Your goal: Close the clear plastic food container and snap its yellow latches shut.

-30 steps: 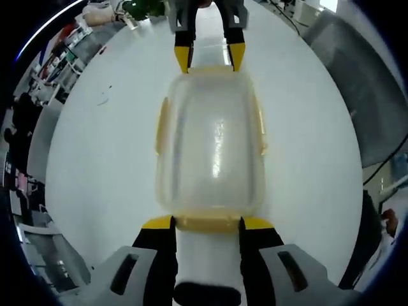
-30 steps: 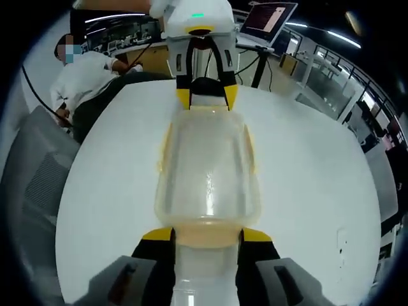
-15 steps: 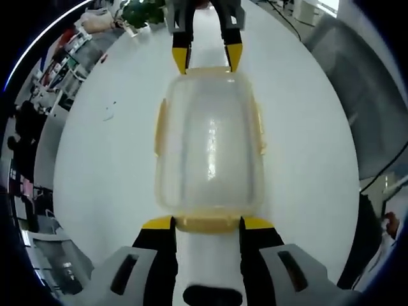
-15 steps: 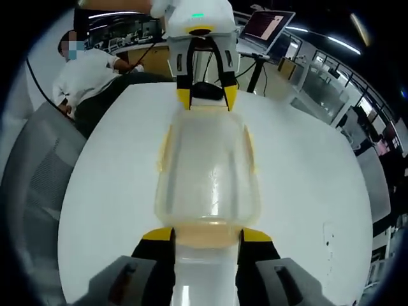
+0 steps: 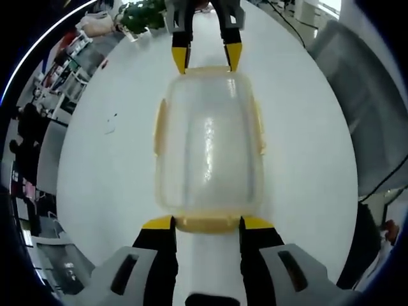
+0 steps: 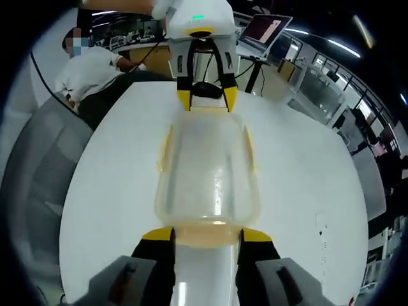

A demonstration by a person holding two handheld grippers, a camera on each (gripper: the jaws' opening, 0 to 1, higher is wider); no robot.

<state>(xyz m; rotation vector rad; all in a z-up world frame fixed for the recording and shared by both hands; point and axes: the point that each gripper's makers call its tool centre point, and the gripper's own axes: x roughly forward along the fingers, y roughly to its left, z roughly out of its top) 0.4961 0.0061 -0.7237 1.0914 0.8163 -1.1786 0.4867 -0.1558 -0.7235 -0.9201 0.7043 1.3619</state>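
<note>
Clear plastic food container (image 5: 209, 137) (lid on) is braced on the white round desk (image 5: 306, 159) between left gripper (image 5: 207, 222) and right gripper (image 6: 205, 234), fingers spread at its yellow end latches (image 5: 208, 223), presumably for snapping.

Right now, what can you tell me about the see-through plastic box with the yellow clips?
The clear plastic food container is a rounded rectangle with a cloudy, shiny lid resting on top. Yellow latches sit on its edges: one on each long side and one on each short end. It lies flat on the round white table. The left gripper straddles one short end and the right gripper the opposite end, both with jaws open.
</note>
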